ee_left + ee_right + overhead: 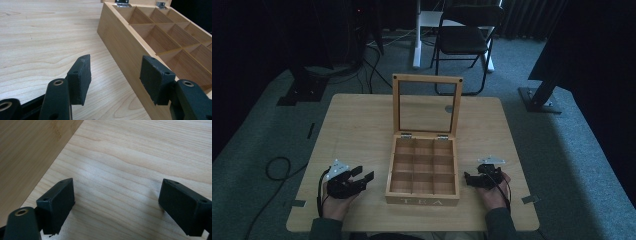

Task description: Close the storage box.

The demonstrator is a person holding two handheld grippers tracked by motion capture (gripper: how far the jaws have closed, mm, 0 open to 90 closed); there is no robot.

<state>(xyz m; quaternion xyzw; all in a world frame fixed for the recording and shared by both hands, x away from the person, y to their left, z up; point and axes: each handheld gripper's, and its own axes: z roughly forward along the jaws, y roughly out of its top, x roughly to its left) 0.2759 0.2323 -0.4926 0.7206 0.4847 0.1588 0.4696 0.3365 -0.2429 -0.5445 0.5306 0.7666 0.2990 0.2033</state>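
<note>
Left hand-held gripper [366,176] agape, wooden box [422,200] lettered "TEA", lid raised

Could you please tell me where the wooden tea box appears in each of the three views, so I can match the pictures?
High view: the tea box sits at the table's centre-front, lid upright, between the two grippers.
Left gripper view: the box fills the upper right, its empty compartments visible.
Right gripper view: its plain side wall crosses the upper-left corner.
Shared landmark: the pale wooden table beneath the box.
</note>
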